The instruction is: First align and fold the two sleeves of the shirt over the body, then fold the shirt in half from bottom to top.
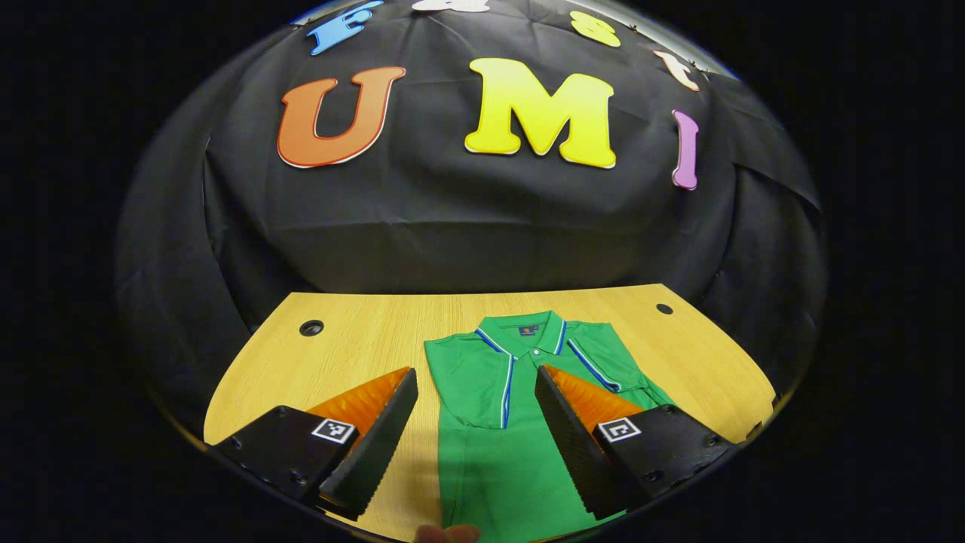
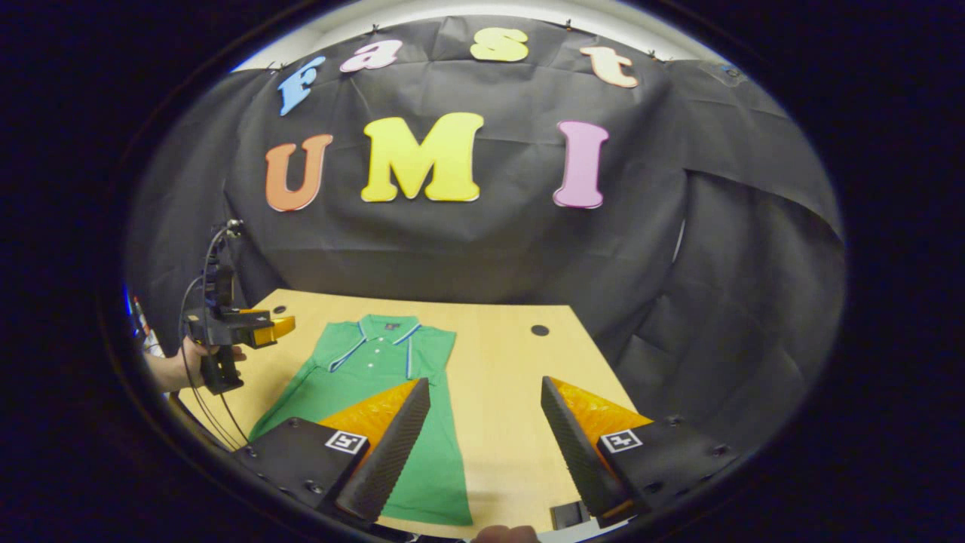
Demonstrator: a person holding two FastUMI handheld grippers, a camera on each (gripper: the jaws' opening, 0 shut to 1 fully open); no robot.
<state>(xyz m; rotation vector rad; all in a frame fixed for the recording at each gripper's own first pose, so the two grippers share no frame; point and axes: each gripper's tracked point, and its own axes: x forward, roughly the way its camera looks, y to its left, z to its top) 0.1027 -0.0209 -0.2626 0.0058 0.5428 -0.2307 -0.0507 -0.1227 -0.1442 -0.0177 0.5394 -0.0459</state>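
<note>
Basically, the table was the biggest thing, a pale wood top w/ the green shirt lying flat on it, collar toward the booth wall, hem toward the person. In both views the sleeves looked already laid over the body, so the shirt read as a narrow strip; judged step in hand = the bottom-to-top half fold.

Left gripper hovered above the shirt's lower half, jaws wide, nothing between them; from the right gripper view it sat off the shirt's edge, held by a hand. Right gripper hung over the shirt's other side edge and bare table, jaws also wide and empty.

To do it well: each gripper probably needs to drop to a hem corner, pinch all layers so the folded sleeves don't slip out, lift both corners level, carry together to the collar.
</note>
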